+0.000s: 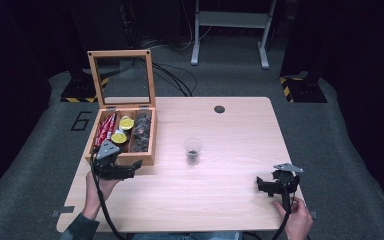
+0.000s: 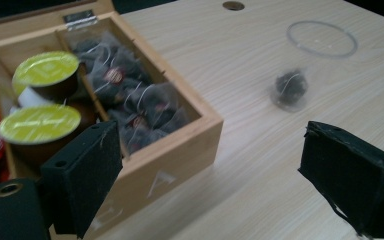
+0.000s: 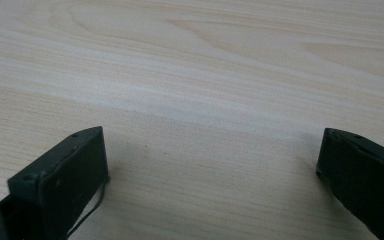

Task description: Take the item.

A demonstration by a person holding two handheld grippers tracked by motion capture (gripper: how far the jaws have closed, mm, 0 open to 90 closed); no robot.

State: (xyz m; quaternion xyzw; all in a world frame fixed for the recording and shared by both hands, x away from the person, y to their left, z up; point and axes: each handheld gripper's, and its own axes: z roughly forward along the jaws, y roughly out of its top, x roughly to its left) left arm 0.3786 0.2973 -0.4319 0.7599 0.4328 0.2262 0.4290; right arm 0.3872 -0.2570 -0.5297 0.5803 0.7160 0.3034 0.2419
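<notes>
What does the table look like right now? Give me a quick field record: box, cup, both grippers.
box: wooden box, lid up, at table's left edge
box contents: red packets, two yellow-lidded pods, dark tea bags in the right compartment
cup: clear cup, mid-table, upright, one dark tea bag inside
left gripper: open, empty, by the box's front
right gripper: open, empty, over bare table near the right front corner
</notes>
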